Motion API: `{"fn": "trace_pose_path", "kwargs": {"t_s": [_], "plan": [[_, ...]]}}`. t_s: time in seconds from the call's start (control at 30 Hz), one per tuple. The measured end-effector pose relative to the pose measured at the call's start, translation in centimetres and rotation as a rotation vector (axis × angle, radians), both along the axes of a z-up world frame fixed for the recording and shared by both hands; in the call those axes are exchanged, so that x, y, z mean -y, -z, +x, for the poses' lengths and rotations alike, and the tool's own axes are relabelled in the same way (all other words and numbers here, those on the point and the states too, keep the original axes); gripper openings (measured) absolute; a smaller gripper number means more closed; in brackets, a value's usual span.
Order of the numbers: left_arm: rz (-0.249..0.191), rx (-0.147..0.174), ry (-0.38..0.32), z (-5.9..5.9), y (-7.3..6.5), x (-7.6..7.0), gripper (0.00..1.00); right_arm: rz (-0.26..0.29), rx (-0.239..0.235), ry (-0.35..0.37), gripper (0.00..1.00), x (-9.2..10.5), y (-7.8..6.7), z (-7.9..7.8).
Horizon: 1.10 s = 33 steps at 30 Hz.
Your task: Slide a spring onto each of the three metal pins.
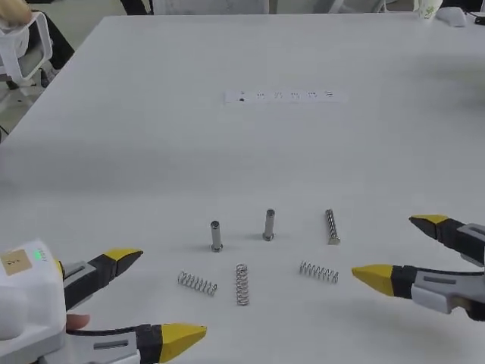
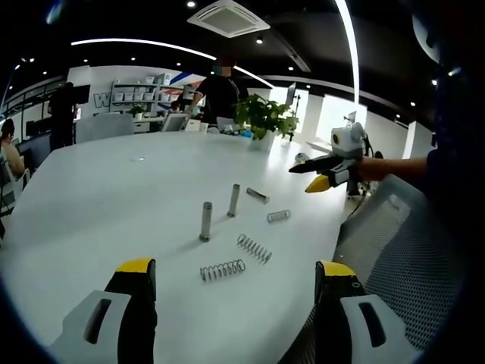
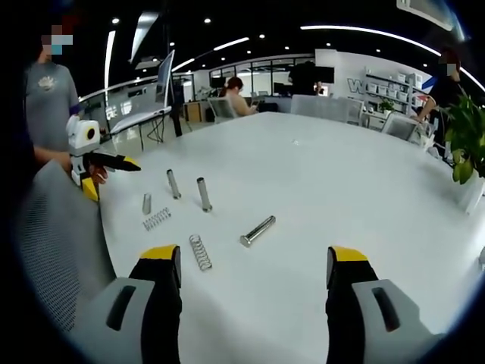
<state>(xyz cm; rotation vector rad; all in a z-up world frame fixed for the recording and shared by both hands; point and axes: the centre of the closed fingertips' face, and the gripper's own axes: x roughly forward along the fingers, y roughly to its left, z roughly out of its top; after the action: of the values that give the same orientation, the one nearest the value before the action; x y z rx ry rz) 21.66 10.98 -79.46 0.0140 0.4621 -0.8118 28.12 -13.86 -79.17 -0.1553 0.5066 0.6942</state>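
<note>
Two metal pins (image 1: 216, 236) (image 1: 269, 225) stand upright on the white table (image 1: 250, 152). A third pin (image 1: 331, 227) lies flat to their right. Three loose springs (image 1: 197, 283) (image 1: 242, 284) (image 1: 318, 272) lie just in front of the pins. My left gripper (image 1: 163, 296) hovers open at the near left, short of the left spring. My right gripper (image 1: 395, 248) is open at the near right, beside the right spring. In the left gripper view a spring (image 2: 223, 269) lies ahead between the jaws. The lying pin (image 3: 258, 230) and a spring (image 3: 200, 251) sit ahead in the right gripper view.
A white power strip (image 1: 286, 96) lies further back on the table. An office chair (image 1: 23, 45) stands at the far left corner. People stand in the room beyond the table, and a potted plant (image 2: 264, 117) stands past the far end.
</note>
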Motion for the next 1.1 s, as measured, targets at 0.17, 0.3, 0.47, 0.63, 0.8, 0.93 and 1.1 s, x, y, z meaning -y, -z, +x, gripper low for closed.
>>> {"fn": "trace_pose_path", "kwargs": {"t_s": [0.17,0.3,0.47,0.63,0.8,0.93,1.1], "plan": [[-0.006,0.006,-0.010,0.1,-0.2,-0.1,0.83,-0.016,-0.004,-0.013,0.78,-0.6,-0.3,1.4],[-0.008,0.008,-0.014,0.2,-0.2,-0.1,0.83,-0.031,-0.006,-0.029,0.77,-1.4,-0.4,2.6],[-0.008,0.011,-0.018,0.2,-0.3,0.0,0.83,-0.052,-0.021,-0.058,0.75,-2.3,0.0,3.7],[-0.008,0.011,-0.018,0.2,-0.3,0.0,0.83,-0.068,-0.049,-0.065,0.72,-3.1,0.6,4.8],[-0.010,0.009,-0.016,0.2,-0.2,0.1,0.83,-0.101,-0.084,-0.056,0.65,-3.4,1.2,5.7],[-0.005,0.006,-0.006,0.1,-0.1,0.2,0.83,-0.133,-0.116,-0.036,0.60,-3.4,1.9,6.3],[-0.002,0.002,-0.001,0.1,0.0,0.3,0.82,-0.166,-0.156,-0.014,0.51,-3.4,2.8,6.6]]}}
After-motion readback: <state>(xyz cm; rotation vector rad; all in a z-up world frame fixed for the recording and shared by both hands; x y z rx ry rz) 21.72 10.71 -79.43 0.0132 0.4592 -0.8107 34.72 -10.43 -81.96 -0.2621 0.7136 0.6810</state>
